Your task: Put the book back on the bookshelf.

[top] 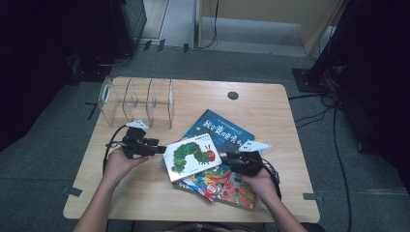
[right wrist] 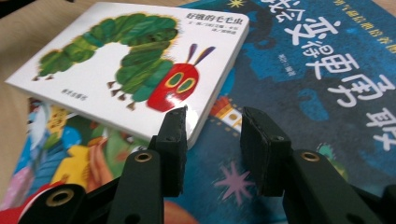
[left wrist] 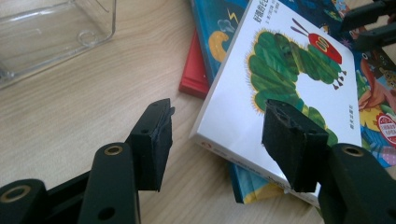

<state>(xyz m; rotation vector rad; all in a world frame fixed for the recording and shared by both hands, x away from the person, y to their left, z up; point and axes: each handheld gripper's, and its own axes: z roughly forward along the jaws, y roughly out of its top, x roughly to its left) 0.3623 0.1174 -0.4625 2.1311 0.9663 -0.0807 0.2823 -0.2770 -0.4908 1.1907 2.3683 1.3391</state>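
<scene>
A white board book with a green caterpillar [top: 192,157] lies on top of a big blue book [top: 222,130] and a colourful picture book [top: 227,186]. My left gripper [top: 162,149] is at the white book's left edge. Its jaws are open in the left gripper view [left wrist: 217,112], astride the corner of the white book [left wrist: 285,60] without pressing on it. My right gripper [top: 225,155] is at the book's right corner. It stands open [right wrist: 215,116], one jaw beside the white book [right wrist: 130,60] and the gap over the blue book [right wrist: 317,70].
A clear plastic divider rack [top: 138,101] stands at the back left of the wooden table [top: 270,111], close to my left hand. A round cable hole [top: 233,95] is at the back. A red book edge [left wrist: 194,74] sticks out under the stack.
</scene>
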